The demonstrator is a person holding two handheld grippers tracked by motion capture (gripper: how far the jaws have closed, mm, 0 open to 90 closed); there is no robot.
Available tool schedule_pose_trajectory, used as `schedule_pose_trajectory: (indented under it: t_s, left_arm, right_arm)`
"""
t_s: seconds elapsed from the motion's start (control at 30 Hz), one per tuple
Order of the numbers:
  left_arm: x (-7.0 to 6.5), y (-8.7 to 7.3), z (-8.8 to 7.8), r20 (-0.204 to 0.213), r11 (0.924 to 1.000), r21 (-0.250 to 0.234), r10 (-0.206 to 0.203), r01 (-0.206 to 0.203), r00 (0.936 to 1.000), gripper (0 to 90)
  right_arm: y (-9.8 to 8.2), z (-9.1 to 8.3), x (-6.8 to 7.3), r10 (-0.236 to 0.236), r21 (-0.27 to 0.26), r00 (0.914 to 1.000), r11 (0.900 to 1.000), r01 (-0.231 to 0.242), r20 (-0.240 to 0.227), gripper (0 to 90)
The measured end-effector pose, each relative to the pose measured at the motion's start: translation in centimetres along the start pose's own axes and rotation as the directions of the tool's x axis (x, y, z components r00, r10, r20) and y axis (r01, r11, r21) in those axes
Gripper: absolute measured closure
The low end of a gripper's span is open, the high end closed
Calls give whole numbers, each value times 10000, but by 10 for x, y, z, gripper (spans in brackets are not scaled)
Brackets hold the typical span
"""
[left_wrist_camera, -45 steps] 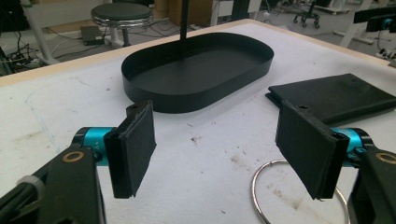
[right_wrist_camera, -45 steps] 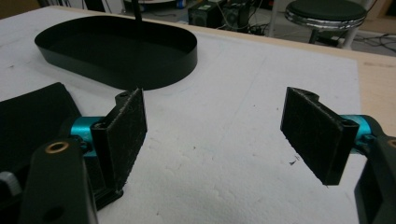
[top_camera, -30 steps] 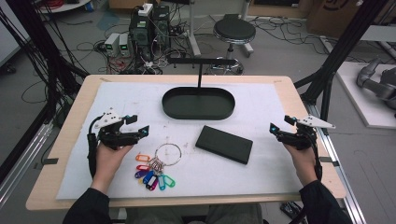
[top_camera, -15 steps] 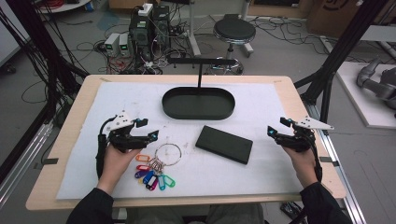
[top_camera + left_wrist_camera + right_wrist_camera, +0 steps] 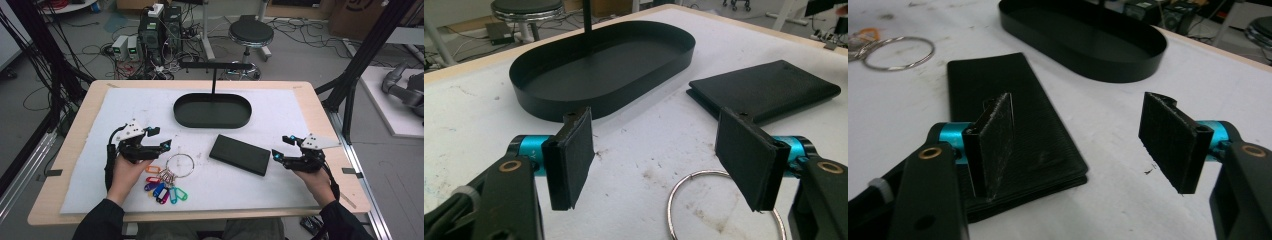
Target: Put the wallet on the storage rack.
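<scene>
A metal key ring (image 5: 193,165) with several coloured key tags (image 5: 162,189) lies on the white mat. My left gripper (image 5: 161,138) hovers just left of it, open, and the ring (image 5: 675,189) sits below and in front of its right jaw. A black wallet (image 5: 239,154) lies flat at mid-table. My right gripper (image 5: 281,148) stands open at the wallet's right end. Its jaws have just been closing, with nothing pinched between them. In the right gripper view the wallet (image 5: 998,90) runs beneath the left jaw.
A black oval tray (image 5: 212,122) with an upright T-shaped stand (image 5: 214,75) sits at the back middle of the mat. The wooden table edge (image 5: 320,115) borders the mat. Cables, a stool and equipment stand on the floor beyond.
My left gripper has shifted right, up to the key ring. My right gripper has slid left towards the wallet's end. Wallet, ring and tray have not moved.
</scene>
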State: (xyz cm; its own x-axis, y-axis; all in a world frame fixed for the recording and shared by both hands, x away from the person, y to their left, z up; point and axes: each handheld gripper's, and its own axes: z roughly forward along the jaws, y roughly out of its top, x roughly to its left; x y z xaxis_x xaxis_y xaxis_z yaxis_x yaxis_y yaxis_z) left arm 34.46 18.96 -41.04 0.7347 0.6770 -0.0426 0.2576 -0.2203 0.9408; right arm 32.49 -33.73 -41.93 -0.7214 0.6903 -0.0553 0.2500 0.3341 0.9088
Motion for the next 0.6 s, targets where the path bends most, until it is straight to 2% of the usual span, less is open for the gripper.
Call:
schedule_pose_trajectory:
  t_s: [0.2,0.33,0.37,0.47,0.6]
  left_arm:
    - [1,0,2,-49,10000,-16,4,-4,10000,317]
    - [1,0,2,-84,10000,36,39,-39,10000,317]
    - [1,0,2,-105,10000,45,36,-35,9999,317]
    - [1,-1,2,-126,10000,70,24,-23,9999,317]
    - [2,-1,3,-144,10000,87,-30,31,9999,317]
  right_arm:
    - [-2,4,17,-671,432,9957,9966,700,-640,309]
    - [-5,8,24,-928,710,9915,9925,994,-907,315]
    - [-7,11,30,-1170,928,9873,9875,1271,-1075,342]
    - [-10,16,35,-1596,1202,9802,9775,1735,-1168,357]
    - [-13,19,41,-1970,1396,9723,9668,2140,-1261,401]
